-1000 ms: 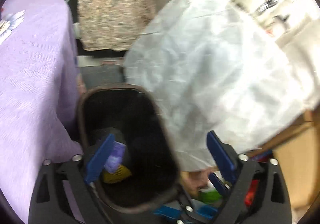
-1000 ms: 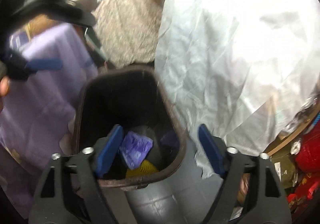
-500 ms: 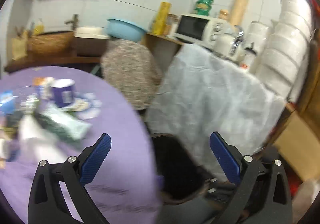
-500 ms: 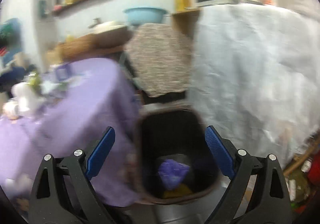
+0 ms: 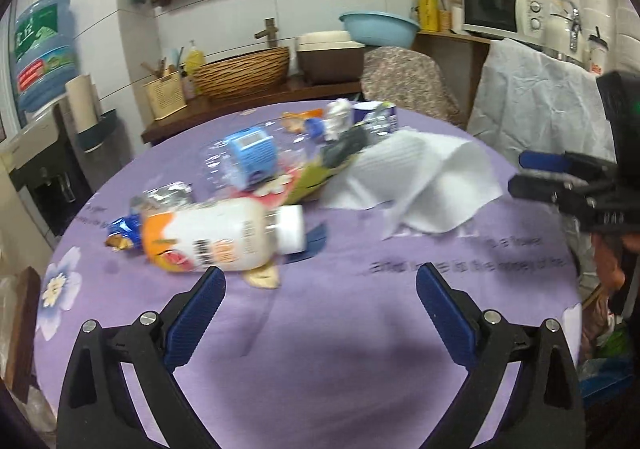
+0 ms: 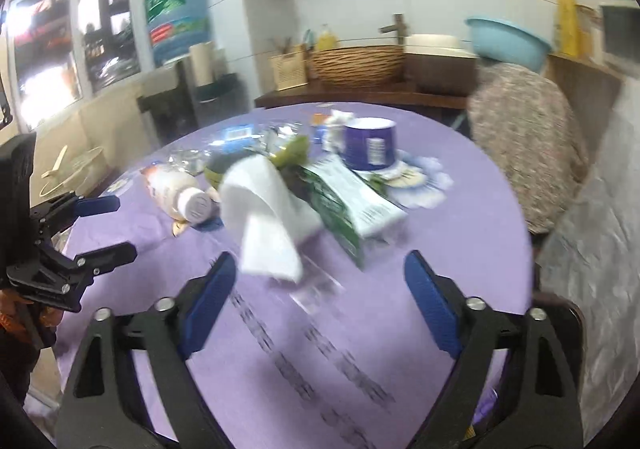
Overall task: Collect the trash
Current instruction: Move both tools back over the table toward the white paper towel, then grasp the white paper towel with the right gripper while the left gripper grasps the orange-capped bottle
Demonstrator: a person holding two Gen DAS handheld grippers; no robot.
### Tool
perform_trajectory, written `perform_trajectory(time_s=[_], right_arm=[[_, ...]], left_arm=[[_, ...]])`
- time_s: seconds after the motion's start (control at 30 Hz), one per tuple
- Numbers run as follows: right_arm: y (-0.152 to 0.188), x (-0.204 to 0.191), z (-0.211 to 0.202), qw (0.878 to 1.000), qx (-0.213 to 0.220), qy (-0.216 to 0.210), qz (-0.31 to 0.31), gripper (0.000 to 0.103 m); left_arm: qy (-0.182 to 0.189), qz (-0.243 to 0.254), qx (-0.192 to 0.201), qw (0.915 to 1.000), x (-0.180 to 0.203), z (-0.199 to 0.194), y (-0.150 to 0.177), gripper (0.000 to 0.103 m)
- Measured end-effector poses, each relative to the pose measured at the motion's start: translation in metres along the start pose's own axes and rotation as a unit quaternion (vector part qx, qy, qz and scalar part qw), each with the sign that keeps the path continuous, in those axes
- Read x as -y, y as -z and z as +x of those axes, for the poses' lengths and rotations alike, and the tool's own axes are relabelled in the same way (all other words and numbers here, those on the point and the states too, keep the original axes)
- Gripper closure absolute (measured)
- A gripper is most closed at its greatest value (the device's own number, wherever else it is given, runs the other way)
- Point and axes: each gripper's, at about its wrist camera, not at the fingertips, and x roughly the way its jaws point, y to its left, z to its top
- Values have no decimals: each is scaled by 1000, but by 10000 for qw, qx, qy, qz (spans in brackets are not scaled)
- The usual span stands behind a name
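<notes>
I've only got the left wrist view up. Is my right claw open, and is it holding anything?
Observer: In the right wrist view the right claw is open with nothing between its pads, above the purple tablecloth.
Operator: What's hidden behind the white tissue from my side?
Observer: A green and white packet lies flat there, between the white tissue and the purple cup.

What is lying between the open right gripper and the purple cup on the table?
In the right wrist view, the white paper towel and a green-and-white packet lie between the right gripper and purple cup.
</notes>
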Motion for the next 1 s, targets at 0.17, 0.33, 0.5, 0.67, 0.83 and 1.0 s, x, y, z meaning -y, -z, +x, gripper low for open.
perform_trajectory(time_s=[0.17,0.33,0.5,0.67,0.83,1.0], right_arm=[[-14,-18,34,9990,-297,-333,21,44],[-3,-17,51,9957,-570,-660,303,91],[10,-25,35,9967,-492,-628,157,100],[20,-22,12,9972,-355,-582,311,100],[25,-22,3,9977,-272,-522,343,100],[24,-28,1,9990,-230,-380,107,100]], left_arm=[[-132,-55,-129,9998,-32,5,5,11],[-209,210,-99,9995,-56,14,1,11],[163,468,-40,9988,-86,22,-10,11],[479,-400,-228,9978,-133,40,-13,11],[990,-1019,-198,9897,-143,50,-4,11],[1062,-794,-253,9909,-125,55,-2,10]])
